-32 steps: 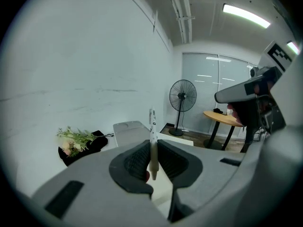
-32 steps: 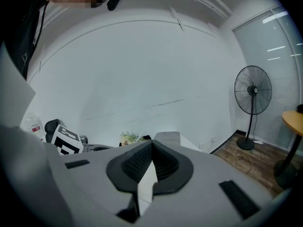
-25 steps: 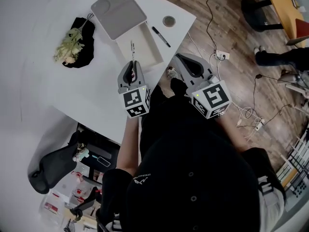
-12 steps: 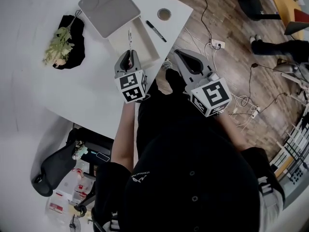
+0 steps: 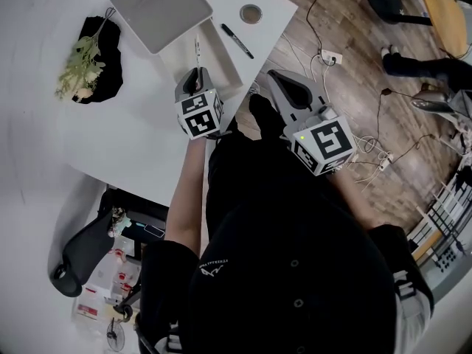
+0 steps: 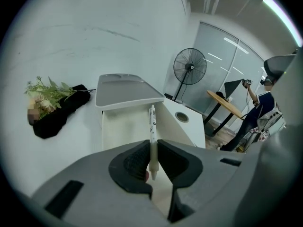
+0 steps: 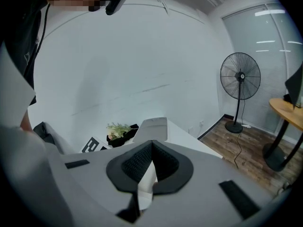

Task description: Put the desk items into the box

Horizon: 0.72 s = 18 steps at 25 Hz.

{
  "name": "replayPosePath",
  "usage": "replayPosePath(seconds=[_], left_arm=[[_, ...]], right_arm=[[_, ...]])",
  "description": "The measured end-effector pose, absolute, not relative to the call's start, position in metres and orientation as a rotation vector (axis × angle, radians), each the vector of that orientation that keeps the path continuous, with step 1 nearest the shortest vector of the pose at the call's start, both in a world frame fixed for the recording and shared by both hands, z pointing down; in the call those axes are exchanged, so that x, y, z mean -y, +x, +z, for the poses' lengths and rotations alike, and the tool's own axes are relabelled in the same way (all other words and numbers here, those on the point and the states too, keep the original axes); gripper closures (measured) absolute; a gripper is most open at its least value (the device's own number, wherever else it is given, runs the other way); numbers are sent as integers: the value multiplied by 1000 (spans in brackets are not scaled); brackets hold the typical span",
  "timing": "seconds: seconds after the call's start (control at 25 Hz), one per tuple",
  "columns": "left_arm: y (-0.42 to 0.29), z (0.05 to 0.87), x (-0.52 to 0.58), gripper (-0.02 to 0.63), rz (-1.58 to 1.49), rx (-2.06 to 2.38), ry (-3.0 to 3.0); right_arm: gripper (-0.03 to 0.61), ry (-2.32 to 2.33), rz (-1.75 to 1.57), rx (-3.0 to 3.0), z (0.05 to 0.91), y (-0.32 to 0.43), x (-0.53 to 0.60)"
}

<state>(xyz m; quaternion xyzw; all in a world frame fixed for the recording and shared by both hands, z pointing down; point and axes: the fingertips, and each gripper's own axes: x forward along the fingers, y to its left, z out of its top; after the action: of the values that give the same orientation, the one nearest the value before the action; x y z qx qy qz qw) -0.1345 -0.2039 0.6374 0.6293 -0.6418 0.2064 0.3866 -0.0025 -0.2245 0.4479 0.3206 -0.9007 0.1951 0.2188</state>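
Note:
My left gripper (image 5: 193, 78) is shut on a white pen (image 5: 197, 53), which sticks out forward over the open white box (image 5: 218, 59). In the left gripper view the pen (image 6: 152, 129) stands pinched between the pads of the left gripper (image 6: 152, 149), with the box's hollow (image 6: 124, 126) right behind it. A black marker (image 5: 237, 40) and a small round item (image 5: 251, 13) lie on the table right of the box. My right gripper (image 5: 286, 88) hangs shut and empty off the table's edge, above the floor; its jaws (image 7: 150, 150) meet.
The box's grey lid (image 5: 161, 9) lies against its far side. A bunch of dried flowers on black cloth (image 5: 81, 63) sits at the left. Cables and a power strip (image 5: 328, 57) lie on the wooden floor. A fan (image 6: 189, 71) stands beyond the table.
My left gripper has carried the pen a little forward, further over the box. The right gripper has stayed beside the table's edge.

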Motion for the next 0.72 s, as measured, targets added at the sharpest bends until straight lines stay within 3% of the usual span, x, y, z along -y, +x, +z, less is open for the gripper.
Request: replayPosePath(seconds=[0.72], left_arm=[[-136,691,218,557,635,1592,1429]], right_arm=[[580,938,586,2444,464,7,238]])
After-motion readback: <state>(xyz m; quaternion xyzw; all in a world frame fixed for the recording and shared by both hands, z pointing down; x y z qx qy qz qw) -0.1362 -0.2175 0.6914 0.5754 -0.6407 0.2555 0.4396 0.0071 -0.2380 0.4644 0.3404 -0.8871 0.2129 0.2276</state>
